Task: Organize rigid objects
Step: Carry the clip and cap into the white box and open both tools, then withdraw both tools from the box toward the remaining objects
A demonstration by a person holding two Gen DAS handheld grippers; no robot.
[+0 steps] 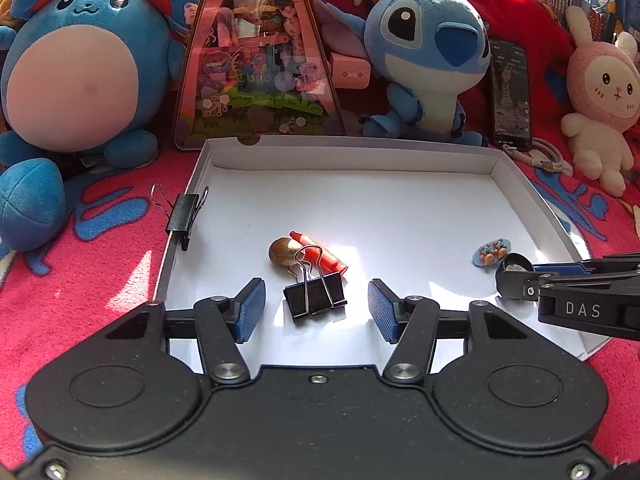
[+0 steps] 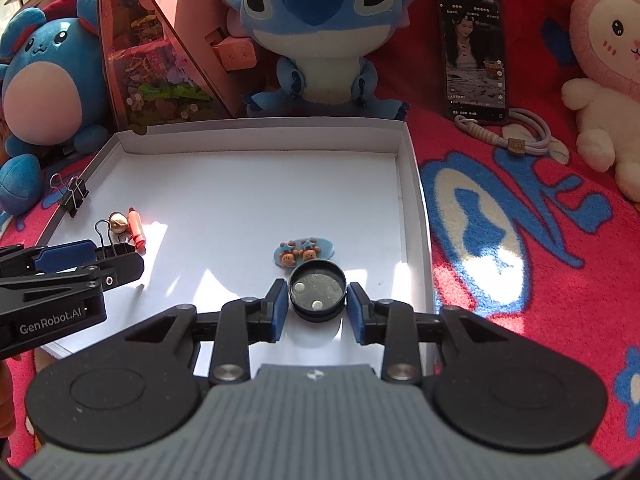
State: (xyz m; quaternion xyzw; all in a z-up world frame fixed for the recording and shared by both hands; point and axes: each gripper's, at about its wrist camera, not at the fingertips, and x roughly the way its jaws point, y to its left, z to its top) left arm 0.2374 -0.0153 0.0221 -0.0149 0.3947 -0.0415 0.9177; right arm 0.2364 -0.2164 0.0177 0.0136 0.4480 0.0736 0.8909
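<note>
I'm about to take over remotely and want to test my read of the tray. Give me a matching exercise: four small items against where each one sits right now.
Items:
1. binder clip with upright handles
2. second binder clip
3. round black lid
4. red crayon

Places:
A. clamped on the left wall of the white tray
B. lying against the brown nut
C. on the tray floor between the open left gripper pads, untouched
D. between the right gripper pads, just in front of the blue bear clip

Pairs: 1-C, 2-A, 3-D, 4-B
</note>
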